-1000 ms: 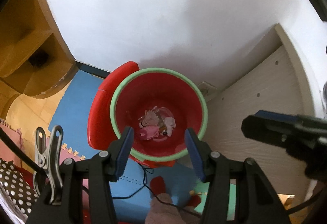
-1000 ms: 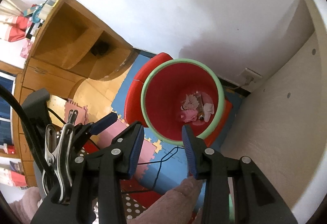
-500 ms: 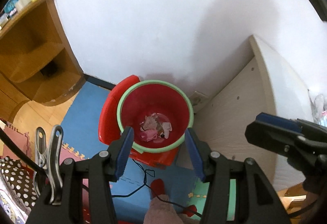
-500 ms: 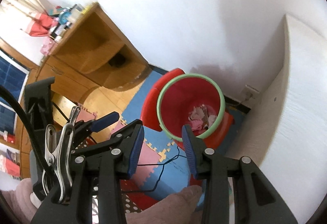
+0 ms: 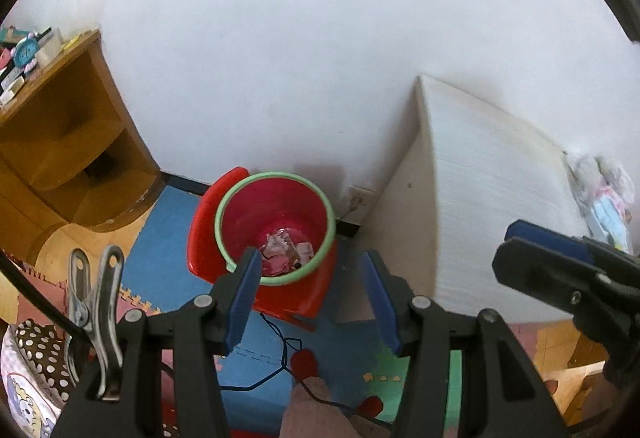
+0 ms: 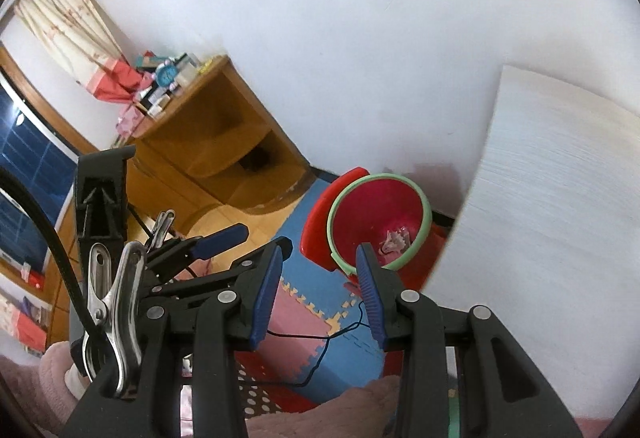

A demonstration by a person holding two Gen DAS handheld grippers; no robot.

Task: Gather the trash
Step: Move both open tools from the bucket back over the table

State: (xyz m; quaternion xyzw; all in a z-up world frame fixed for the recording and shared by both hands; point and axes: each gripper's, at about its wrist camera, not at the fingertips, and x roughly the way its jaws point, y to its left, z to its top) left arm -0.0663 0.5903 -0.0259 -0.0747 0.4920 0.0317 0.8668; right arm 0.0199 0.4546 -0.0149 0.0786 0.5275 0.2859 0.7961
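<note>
Between pickups: both grippers (image 5: 308, 294) (image 6: 320, 290) part-open and empty, high above bin (image 5: 276, 226) holding scraps (image 5: 285, 252); next, likely finding more litter.

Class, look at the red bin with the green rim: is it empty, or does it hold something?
Not empty. The red bin stands upright and open-topped, and crumpled paper scraps lie on its bottom, well below the rim.

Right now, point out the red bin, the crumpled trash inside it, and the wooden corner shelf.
red bin (image 5: 320, 204): left wrist view, on its green rim.
crumpled trash (image 5: 282, 248): left wrist view, on the paper pile at the bin's bottom.
wooden corner shelf (image 6: 224, 142): right wrist view, on its upper compartment.
</note>
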